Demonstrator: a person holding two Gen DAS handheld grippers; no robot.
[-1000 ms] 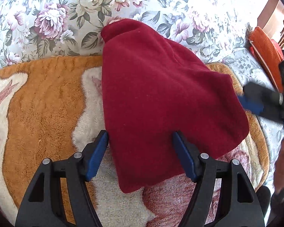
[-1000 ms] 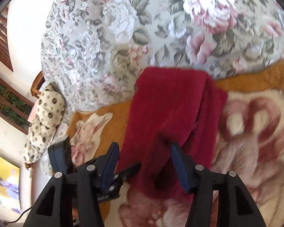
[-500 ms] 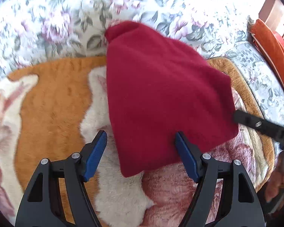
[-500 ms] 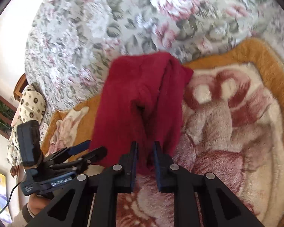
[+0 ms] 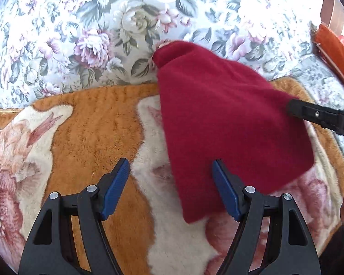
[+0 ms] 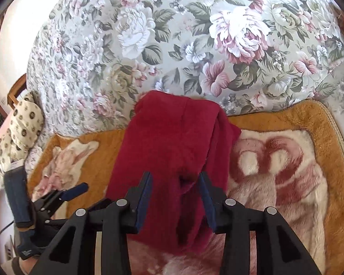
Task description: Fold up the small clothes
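Two claws work one red garment. The right claw straddles its near edge, jaws opening, pads off the cloth. The left claw gapes wide, its right pad over the garment's near corner, gripping nothing. The garment lies partly folded on the plush blanket, its far end against the floral cushion. A fold looks just released; next, regrip an edge and fold again.

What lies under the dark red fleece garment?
The dark red fleece garment lies on an orange and cream plush blanket, its far end on the floral cushion. Anything beneath the cloth itself is hidden.
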